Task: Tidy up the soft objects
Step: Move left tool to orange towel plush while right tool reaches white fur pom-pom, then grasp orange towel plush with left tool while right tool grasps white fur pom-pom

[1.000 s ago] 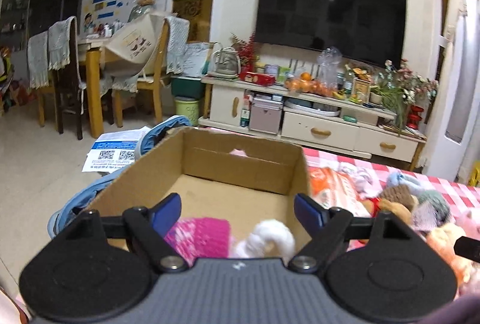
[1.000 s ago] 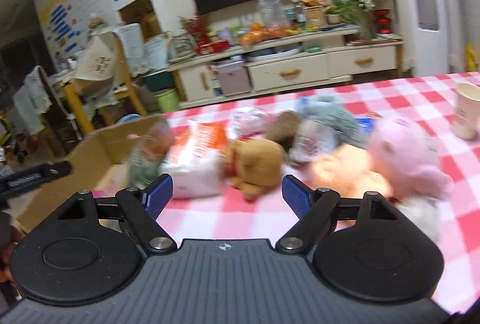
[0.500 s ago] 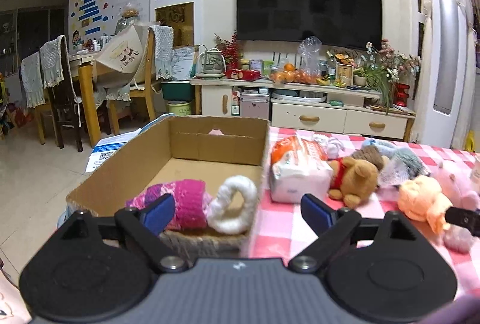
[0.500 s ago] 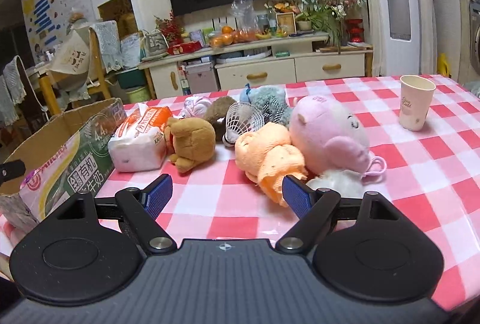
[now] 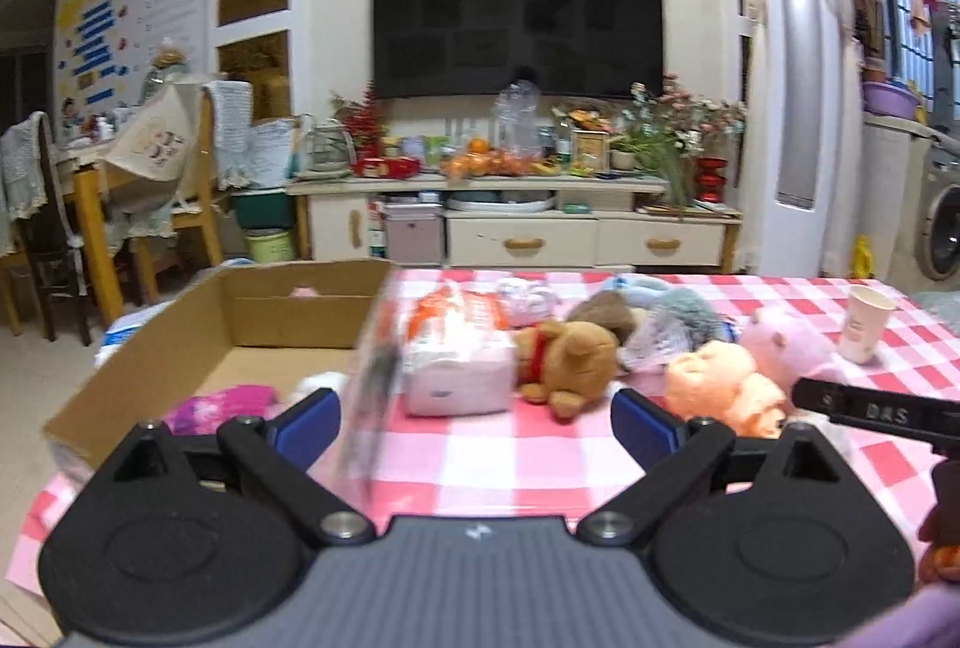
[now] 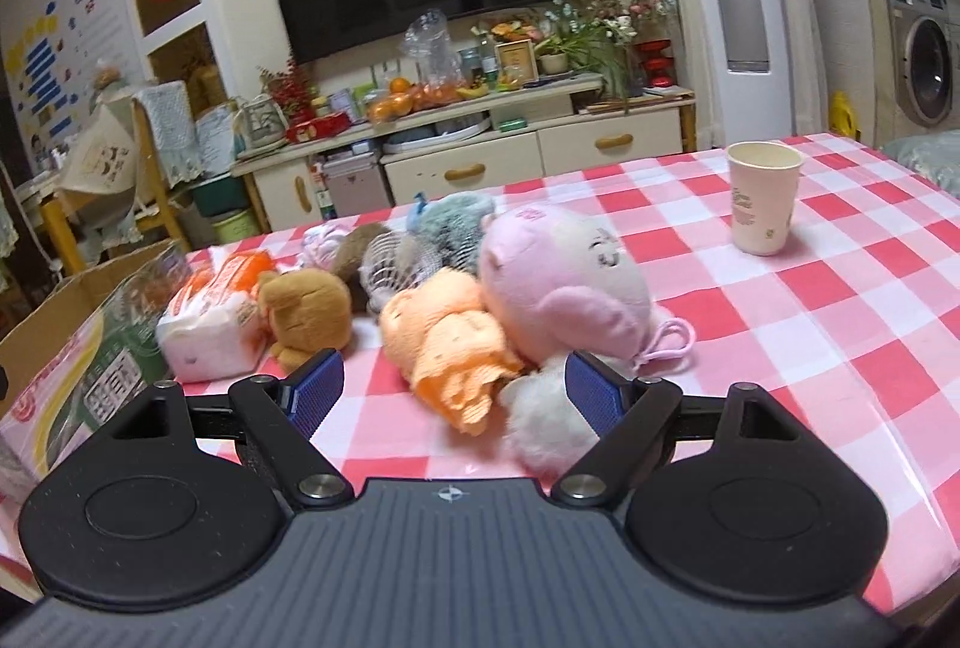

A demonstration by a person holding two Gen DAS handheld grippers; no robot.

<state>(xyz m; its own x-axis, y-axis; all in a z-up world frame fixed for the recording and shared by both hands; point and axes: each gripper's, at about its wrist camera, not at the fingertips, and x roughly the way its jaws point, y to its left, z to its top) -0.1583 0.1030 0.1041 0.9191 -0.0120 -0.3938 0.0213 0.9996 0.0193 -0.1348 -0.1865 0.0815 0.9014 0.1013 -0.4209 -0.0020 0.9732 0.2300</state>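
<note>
My left gripper (image 5: 477,423) hovers over the pink checked table (image 5: 540,468), just right of the cardboard box (image 5: 180,348); its jaws are opening with nothing gripped. In the box lie a pink knit piece (image 5: 222,402) and a white fluffy piece (image 5: 318,381). Ahead sit a tissue pack (image 5: 456,360), a brown teddy (image 5: 570,354), an orange plush (image 5: 720,390) and a pink plush (image 5: 786,348). My right gripper (image 6: 454,387) is open, with the orange plush (image 6: 444,348) lying between its fingers, untouched by the pads. A white fluffy toy (image 6: 540,420) lies by its right finger, below the pink plush (image 6: 564,288).
A paper cup (image 6: 762,204) stands on the table at the right. The box's printed wall (image 6: 90,366) rises at the table's left end. Grey and brown soft toys (image 6: 420,234) lie behind the pile. Beyond the far edge are a TV cabinet (image 6: 480,162) and chairs.
The left gripper has swung right, from over the box to over the table, and its jaws have spread. The right gripper has moved closer to the pile, so the orange plush now lies between its fingers.
</note>
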